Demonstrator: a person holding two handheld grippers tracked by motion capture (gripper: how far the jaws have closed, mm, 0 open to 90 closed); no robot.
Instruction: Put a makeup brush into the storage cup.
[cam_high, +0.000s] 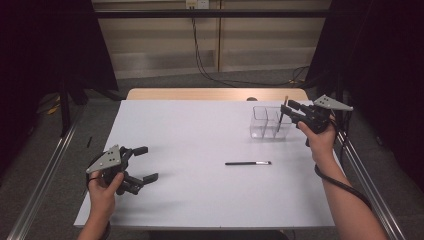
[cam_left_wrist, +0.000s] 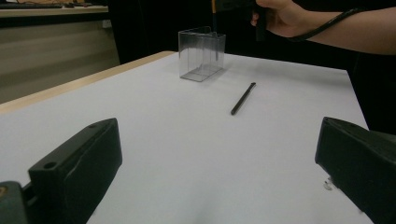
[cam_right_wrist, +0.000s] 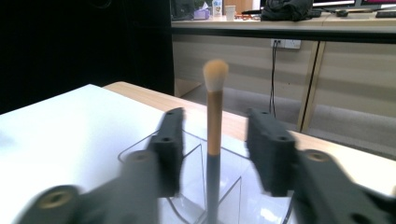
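Nearest the high camera, the left gripper (cam_high: 142, 164) rests on the white table (cam_high: 200, 200) with jaws spread wide and nothing between them, well short of the clear organizer (cam_high: 270, 122). Between it and the organizer lies a dark brush (cam_high: 248, 163), flat on the table. Over the organizer's right end, the right gripper (cam_high: 290, 111) stands part open around a tan-tipped brush (cam_right_wrist: 215, 116) standing upright in a compartment, pads clear of it. That placement looks finished; next, back away and fetch the dark brush.
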